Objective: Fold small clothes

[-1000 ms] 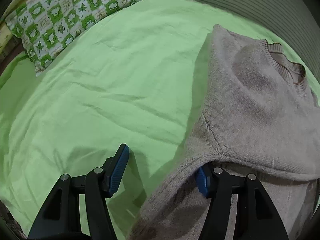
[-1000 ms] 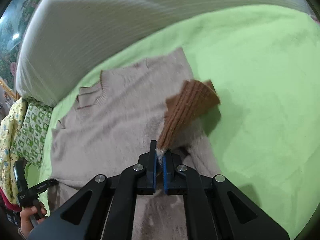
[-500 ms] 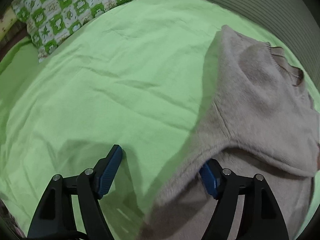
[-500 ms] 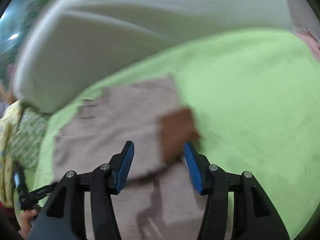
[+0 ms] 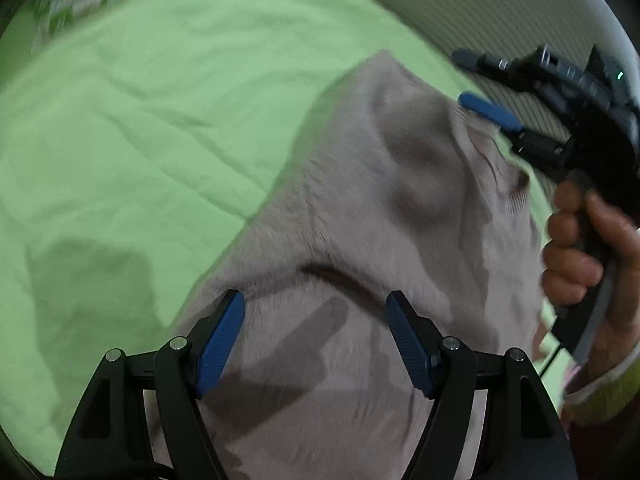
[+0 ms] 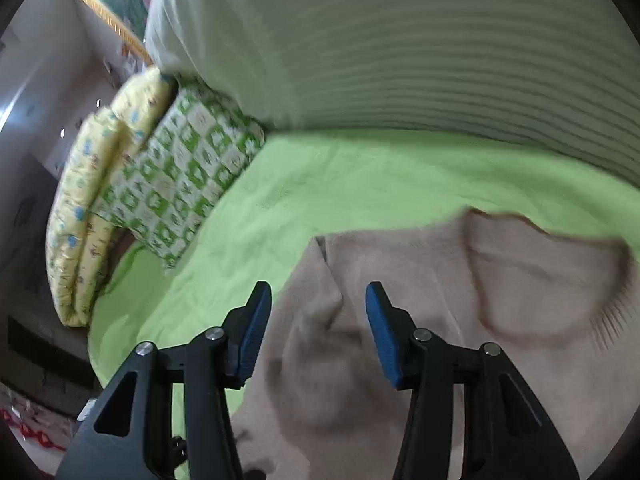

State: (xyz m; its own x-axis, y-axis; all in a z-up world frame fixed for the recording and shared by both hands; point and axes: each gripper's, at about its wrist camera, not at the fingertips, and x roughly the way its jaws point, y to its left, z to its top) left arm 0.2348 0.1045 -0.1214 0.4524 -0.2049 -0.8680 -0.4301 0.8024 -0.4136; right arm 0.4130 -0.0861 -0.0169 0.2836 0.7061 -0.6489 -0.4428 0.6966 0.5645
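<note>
Fuzzy beige wool fills the lower right of both views: the small sweater (image 5: 360,264) lies on the green bed sheet (image 5: 140,120), and that is the thing you are folding. Your left gripper (image 5: 314,332) sits at the bottom of its view with the jaws wide apart and nothing between them, just over the cloth. Your right gripper (image 6: 318,320) is the same, jaws apart and holding nothing, over the shoulder part near the collar (image 6: 548,280). In the left view you can also see your right hand (image 5: 580,252) at the right edge, holding that gripper's handle over the collar end.

I think both grippers are open because a fold was just let go, so the cloth can settle flat. Both hang low and close, ready to pick a new edge.

What changed: a second ago your right jaws were pinched on the brown ribbed cuff of a sleeve, lifted over the body. Half a second ago they had opened and the cuff lay on the sweater. Now that gripper has swung round to the collar end, and the checked pillow (image 6: 180,184) shows at the left of its view. Your left gripper had one blue pad tucked under the sweater edge; now both pads are above the cloth
</note>
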